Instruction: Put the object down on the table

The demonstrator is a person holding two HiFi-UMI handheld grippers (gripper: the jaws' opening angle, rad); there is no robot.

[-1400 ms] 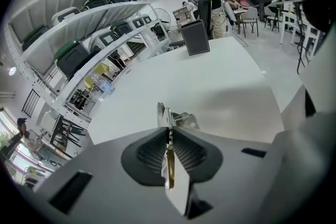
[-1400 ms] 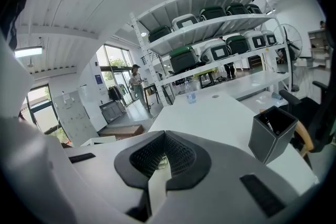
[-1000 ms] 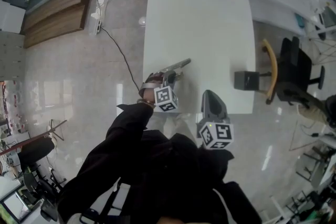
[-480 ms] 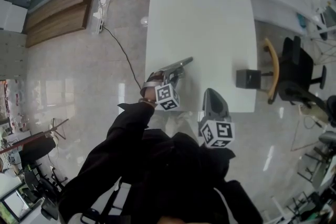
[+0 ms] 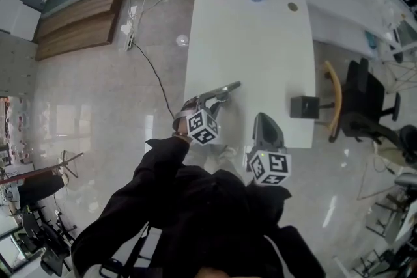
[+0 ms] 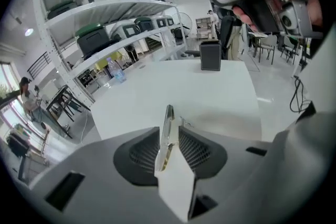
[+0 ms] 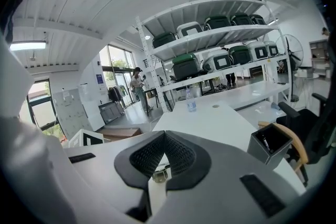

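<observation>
Over the worktop's (image 5: pixel 260 42) 7 o'clock corner, the left gripper (image 5: pixel 212 99) had its jaws clamped on a thin flat strip (image 6: pixel 167 131), apparently not yet set down. Lowering and releasing seemed next. The right gripper's (image 5: pixel 265 129) jaws were together, empty.

Our left claw (image 5: pixel 218 97) reaches forward on a dark-sleeved arm (image 5: pixel 153 172), its jaws pressed onto a thin metal strip (image 6: pixel 168 120). Our right claw (image 5: pixel 262 118) sits just beside it, nearer our body, jaws together and, as far as we can tell, empty.
</observation>
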